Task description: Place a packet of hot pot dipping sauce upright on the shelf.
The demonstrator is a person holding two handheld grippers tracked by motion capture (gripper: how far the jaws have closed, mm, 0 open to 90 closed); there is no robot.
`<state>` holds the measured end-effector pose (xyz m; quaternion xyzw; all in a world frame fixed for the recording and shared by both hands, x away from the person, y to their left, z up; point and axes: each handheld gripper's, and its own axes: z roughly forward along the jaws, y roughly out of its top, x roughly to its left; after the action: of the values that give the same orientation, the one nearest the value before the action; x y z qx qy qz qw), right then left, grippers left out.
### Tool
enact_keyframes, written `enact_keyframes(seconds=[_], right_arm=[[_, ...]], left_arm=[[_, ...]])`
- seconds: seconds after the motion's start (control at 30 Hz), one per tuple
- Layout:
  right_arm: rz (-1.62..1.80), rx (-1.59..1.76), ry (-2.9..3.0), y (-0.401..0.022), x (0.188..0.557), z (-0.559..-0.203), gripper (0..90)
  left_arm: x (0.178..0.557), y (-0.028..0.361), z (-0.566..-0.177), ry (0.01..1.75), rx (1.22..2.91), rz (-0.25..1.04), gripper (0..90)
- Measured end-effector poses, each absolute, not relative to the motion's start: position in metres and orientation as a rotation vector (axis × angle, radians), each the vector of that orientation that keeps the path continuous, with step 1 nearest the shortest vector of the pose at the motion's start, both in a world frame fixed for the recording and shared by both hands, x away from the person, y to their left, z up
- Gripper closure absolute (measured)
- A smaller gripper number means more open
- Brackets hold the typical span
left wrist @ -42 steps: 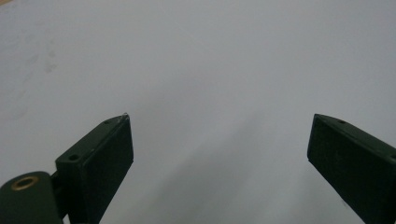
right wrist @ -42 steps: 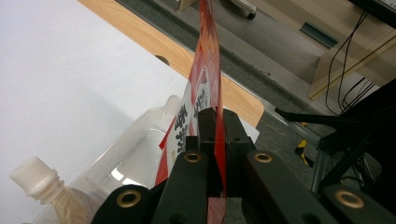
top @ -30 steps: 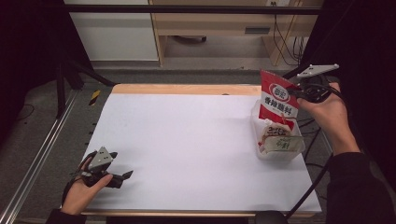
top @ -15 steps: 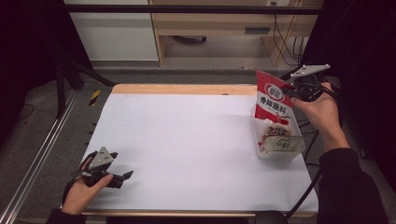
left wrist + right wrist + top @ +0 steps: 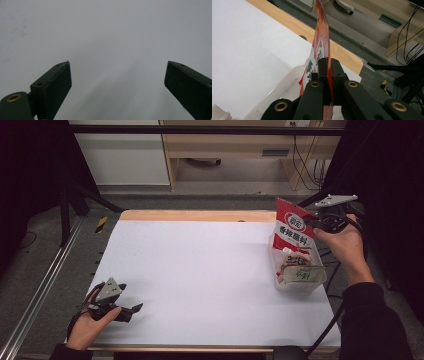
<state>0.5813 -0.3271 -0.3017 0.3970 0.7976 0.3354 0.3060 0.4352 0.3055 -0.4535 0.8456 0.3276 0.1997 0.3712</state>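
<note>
The right gripper (image 5: 314, 223) has its jaws pressed together on the right-hand edge of a red seasoning packet (image 5: 294, 227), which hangs upright with its long axis running top to bottom. In the right gripper view the packet (image 5: 322, 37) is seen edge-on, a thin red sheet rising straight out from between the closed jaws, so the pinch sits on the side margin rather than the middle.

What the coming move turns on is the packet's place over the clear plastic box (image 5: 299, 289) at the right side of the white table (image 5: 200, 270). The packet's lower end appears to dip just inside the far end of the box, behind the other packets (image 5: 297, 267) already lying there, though from above I cannot be sure whether it touches them or hangs just clear. The gripper lies to the right of the packet and above the box rim, so whether the packet goes in or comes out, it has to travel along its own long axis, straight up or straight down, with the box wall close beside it.

The left gripper (image 5: 131, 310) rests at the near left corner of the table, well apart from the box, its jaws spread wide over bare white surface with nothing between them; the right hand (image 5: 345, 245) is plainly the nearer one
</note>
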Motion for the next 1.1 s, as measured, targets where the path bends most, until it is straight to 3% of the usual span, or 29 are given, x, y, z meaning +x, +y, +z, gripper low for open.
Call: enact_keyframes(seconds=[0.7,0.8,1.1], right_arm=[[0.854,1.166,2.101,-0.36,0.558,-0.32,86.3],[0.866,1.169,2.091,-0.363,0.553,-0.32,77.0],[0.877,1.091,1.956,-0.344,0.532,-0.289,35.1]], left_arm=[[0.434,0.305,-0.452,0.831,2.174,0.514,7.0],[0.434,0.305,-0.453,0.831,2.175,0.516,7.0],[0.434,0.304,-0.453,0.828,2.182,0.521,7.0]])
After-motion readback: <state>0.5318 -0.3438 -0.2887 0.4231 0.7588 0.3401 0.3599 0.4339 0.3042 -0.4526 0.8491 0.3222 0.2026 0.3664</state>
